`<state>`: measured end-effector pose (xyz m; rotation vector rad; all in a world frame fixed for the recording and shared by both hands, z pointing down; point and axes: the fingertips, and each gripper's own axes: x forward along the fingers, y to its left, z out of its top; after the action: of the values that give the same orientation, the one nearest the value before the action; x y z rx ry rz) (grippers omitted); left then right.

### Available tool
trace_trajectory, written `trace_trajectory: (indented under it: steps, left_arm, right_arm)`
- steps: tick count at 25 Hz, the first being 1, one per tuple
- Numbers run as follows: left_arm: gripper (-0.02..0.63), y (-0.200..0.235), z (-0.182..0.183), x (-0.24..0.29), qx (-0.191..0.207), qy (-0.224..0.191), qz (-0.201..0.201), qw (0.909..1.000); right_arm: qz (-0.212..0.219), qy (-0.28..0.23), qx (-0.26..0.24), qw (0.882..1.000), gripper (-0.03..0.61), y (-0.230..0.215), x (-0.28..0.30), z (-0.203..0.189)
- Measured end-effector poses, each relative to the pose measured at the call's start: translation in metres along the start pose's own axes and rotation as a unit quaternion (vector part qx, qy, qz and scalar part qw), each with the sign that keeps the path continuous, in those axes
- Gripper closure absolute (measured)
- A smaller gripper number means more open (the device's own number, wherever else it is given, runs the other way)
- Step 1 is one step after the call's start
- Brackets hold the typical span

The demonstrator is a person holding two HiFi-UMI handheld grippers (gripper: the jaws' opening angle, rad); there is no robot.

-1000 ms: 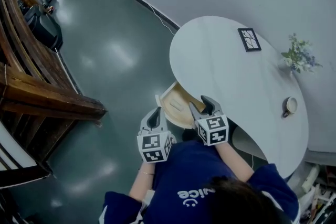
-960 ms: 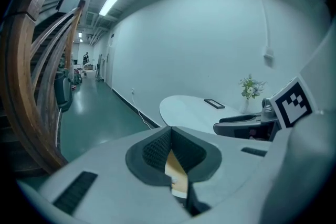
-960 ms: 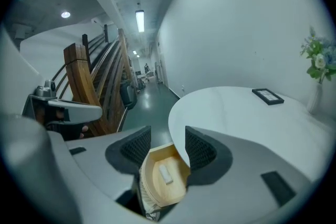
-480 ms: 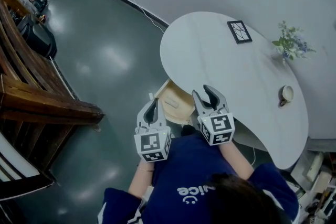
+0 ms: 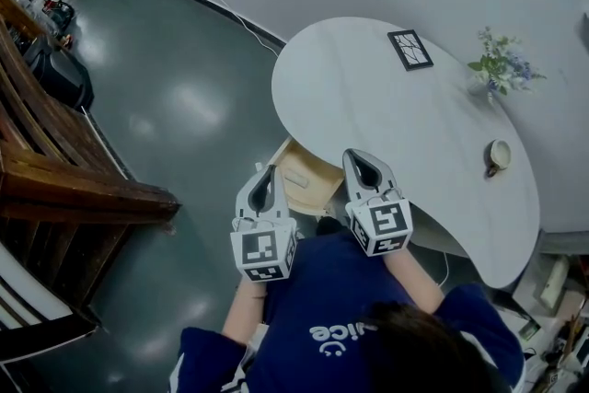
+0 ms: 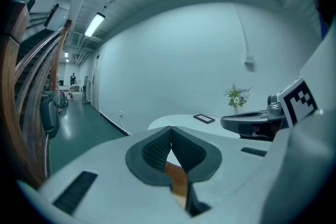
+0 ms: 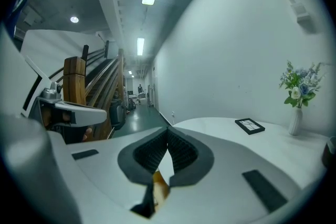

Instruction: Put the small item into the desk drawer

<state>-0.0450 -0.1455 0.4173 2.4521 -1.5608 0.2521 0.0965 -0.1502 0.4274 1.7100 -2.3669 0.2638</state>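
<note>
**Both grippers shut and empty, small item in open drawer**

Head view: left gripper (image 5: pixel 265 172) and right gripper (image 5: pixel 355 156) are held side by side at the near edge of the white rounded desk (image 5: pixel 386 115). Light-wood drawer (image 5: pixel 320 170) is pulled open under the desk edge. Small item (image 5: pixel 296 181) lies on the drawer floor. It is pale and too small to identify.

The item sits between the two grippers in this view, just right of the left tips and left of and below the right tips. Neither gripper touches it.

Left gripper view: jaws pressed together, tips meet, nothing pinched. Right gripper view: jaws have just been closing and now meet, nothing between them. Each gripper view shows the other gripper at its side and the desk top ahead.

On the desk, well apart from the drawer:
- black picture frame (image 5: pixel 409 49)
- vase of flowers (image 5: pixel 500 69)
- cup (image 5: pixel 498 156)

Wooden staircase (image 5: pixel 55 161) is at left on a dark green floor (image 5: pixel 184 97). The person wears a blue top (image 5: pixel 322 308).
</note>
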Motion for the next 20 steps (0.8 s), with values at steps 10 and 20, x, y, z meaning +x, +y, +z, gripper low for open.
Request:
trace_trajectory:
  steps: [10,20]
  left_arm:
    - [0.611,-0.0045,0.0043,-0.0021,0.008,-0.006,-0.008,0.9999]
    - [0.611,-0.0045,0.0014,-0.0009,0.01,-0.003,-0.012,0.9999]
  right_arm:
    - [-0.014,-0.006,-0.024,1.0,0.571,-0.0002,-0.0063,0.0041]
    - [-0.015,-0.002,-0.027,1.0,0.571,0.0028,-0.007,0.0013]
